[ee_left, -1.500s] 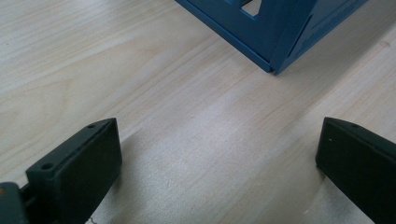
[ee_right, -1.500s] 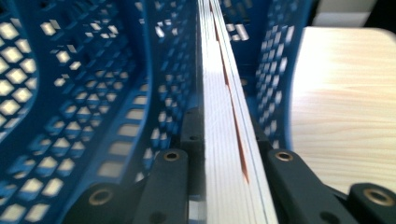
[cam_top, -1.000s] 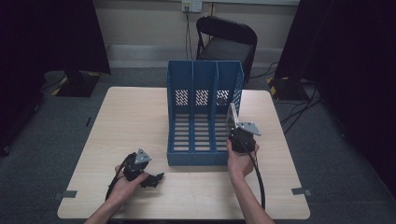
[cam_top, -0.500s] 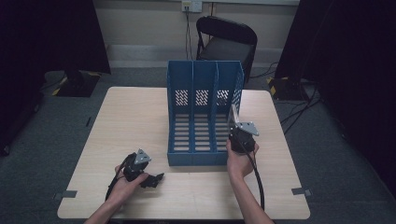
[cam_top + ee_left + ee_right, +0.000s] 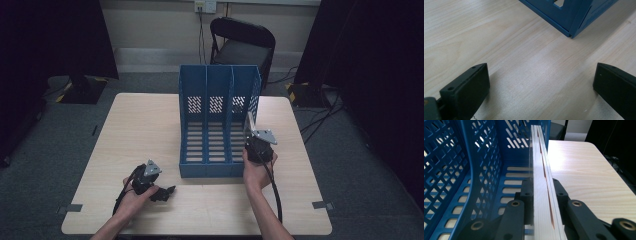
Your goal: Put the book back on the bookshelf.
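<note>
Right gripper (image 5: 251, 131) sat at the near right corner of the blue three-slot file organizer (image 5: 218, 95), over the right-hand slot. Its jaws were clamped on a thin stack of flat white sheets (image 5: 541, 182), held edge-on and upright. In the right gripper view the stack ran away from the jaws toward the far wall of the organizer, with an orange-brown line showing along one edge. A clear plastic-looking layer sat on the stack's left face. The stack stood inside the right slot, close to the perforated divider (image 5: 485, 162) on its left. Couldn't tell whether its lower edge touched the slotted floor of the organizer.

Left gripper (image 5: 167, 191) rested low on the wooden table (image 5: 135, 125), near and left of the organizer, well apart from the right one. Its jaws were spread wide with nothing between them, only bare tabletop. In the left gripper view the organizer's near left corner (image 5: 571, 33) showed just beyond the jaws, not touching them.

A black folding chair (image 5: 240, 42) stood behind the far edge of the table.
</note>
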Demonstrator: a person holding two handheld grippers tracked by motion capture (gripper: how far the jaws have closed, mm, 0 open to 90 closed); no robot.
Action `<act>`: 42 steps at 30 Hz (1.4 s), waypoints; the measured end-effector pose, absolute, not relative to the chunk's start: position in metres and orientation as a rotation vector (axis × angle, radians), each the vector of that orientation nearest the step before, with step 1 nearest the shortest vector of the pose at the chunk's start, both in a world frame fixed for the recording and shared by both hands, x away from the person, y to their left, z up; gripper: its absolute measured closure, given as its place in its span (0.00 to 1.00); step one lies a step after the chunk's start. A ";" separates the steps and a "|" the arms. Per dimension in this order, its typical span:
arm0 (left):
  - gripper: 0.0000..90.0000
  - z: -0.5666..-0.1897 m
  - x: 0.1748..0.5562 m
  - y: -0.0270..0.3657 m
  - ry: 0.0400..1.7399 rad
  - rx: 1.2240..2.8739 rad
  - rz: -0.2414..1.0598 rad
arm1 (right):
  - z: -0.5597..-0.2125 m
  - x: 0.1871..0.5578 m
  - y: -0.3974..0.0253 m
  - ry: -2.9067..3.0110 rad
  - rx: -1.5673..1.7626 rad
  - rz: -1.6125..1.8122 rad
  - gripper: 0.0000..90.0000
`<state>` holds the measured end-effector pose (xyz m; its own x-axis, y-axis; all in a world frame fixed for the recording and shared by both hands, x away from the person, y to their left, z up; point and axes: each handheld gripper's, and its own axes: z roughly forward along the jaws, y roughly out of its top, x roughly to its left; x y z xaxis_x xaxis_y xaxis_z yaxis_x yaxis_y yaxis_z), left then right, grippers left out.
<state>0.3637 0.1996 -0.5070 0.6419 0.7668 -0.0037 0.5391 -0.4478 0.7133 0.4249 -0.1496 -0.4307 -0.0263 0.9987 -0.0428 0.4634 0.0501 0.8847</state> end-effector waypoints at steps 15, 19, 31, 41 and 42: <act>0.00 -0.507 0.364 0.200 1.012 2.162 0.420 | -0.428 0.424 -0.154 1.575 1.525 0.950 0.76; 0.00 -0.507 0.364 0.200 1.012 2.162 0.420 | -0.428 0.423 -0.153 1.583 1.516 0.951 0.74; 0.00 -0.507 0.364 0.200 1.012 2.162 0.420 | -0.424 0.423 -0.158 1.603 1.522 0.991 0.67; 0.00 -0.507 0.364 0.200 1.009 2.166 0.418 | -0.414 0.423 -0.165 1.646 1.515 1.091 0.54; 0.00 -0.507 0.364 0.200 1.009 2.166 0.418 | -0.413 0.422 -0.166 1.658 1.514 1.097 0.50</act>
